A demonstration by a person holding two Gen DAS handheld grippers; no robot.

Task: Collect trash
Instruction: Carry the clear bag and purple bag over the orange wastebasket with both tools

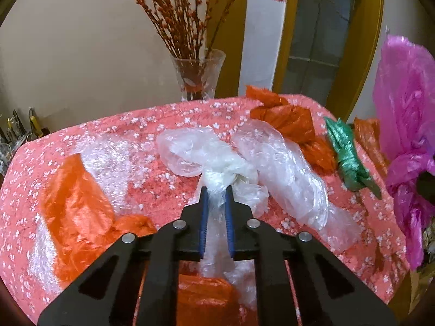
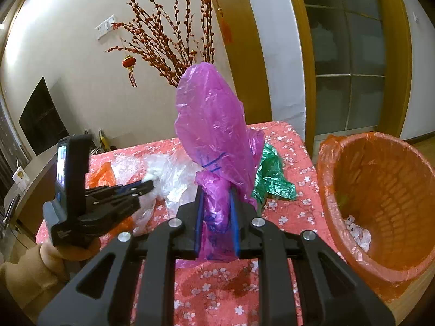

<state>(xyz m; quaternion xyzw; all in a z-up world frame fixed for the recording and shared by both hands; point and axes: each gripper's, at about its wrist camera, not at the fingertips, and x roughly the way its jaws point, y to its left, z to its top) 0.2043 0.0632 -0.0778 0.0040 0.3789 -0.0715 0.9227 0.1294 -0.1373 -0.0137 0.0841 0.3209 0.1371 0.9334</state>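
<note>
Clear crumpled plastic bag [image 1: 217, 160] on our pink floral tablecloth [image 1: 168, 114], our left gripper [image 1: 217, 190] pinching its knotted neck, our right gripper [image 2: 216, 193] clamped on a purple bag [image 2: 212, 125] raised above the table, orange-lined bin [image 2: 380, 190] just right, green bag [image 2: 272, 176] lying beyond.

The left wrist camera looks steeply down its fingers, close over the pink tablecloth [image 1: 190, 114]. The right wrist camera sits higher and farther right, facing the far wall. Both share the purple bag [image 2: 214, 125] and red branches [image 1: 176, 13].
</note>
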